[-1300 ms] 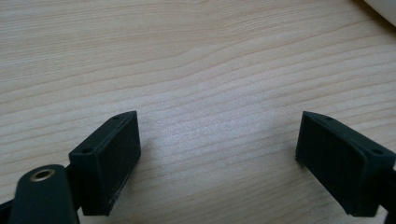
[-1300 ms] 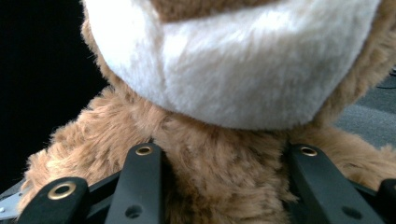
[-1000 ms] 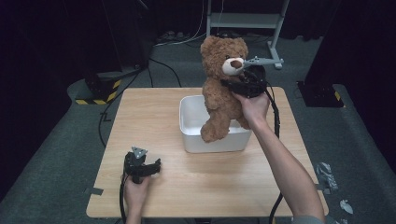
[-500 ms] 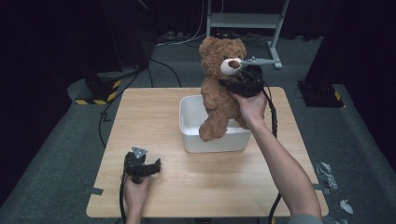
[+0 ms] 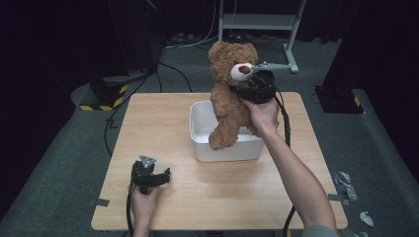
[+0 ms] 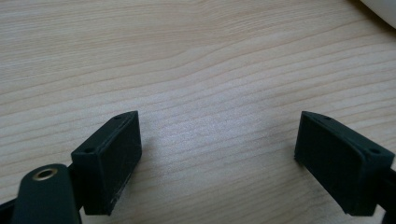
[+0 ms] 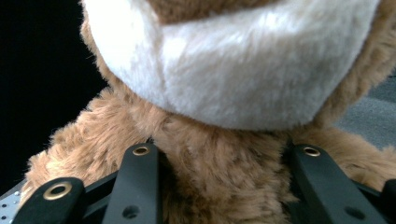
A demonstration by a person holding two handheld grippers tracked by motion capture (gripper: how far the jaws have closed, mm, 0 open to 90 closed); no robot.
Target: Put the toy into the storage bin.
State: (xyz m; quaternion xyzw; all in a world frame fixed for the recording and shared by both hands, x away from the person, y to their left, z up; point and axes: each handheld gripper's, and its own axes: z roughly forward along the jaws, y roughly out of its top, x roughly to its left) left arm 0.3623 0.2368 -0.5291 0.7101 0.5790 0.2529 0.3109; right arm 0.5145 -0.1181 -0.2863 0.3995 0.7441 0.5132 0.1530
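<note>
Brown plush teddy bear [image 5: 232, 94] is hanging by its neck in right gripper [image 5: 253, 90] jaws, closed on it, over white plastic tub [image 5: 202, 133] w/ legs dangling, so soft fur may be slipping free; left gripper [image 5: 157, 177] jaws are gaping empty on wooden desk [image 5: 163, 123].

So the teddy bear [image 5: 232, 101] is a fluffy brown one with a cream muzzle and a dark brown nose, round ears up top. It's upright, hanging over the white tub [image 5: 200, 129], head well above the rim and face turned toward my right. One leg dangles down in front of the tub's near wall, the rest of the lower body sits over the inside. My right tongs [image 5: 247, 94] have it pinched around the neck, right under the chin, fur bulging between the jaws. The tub sits in the middle of the table.
</note>
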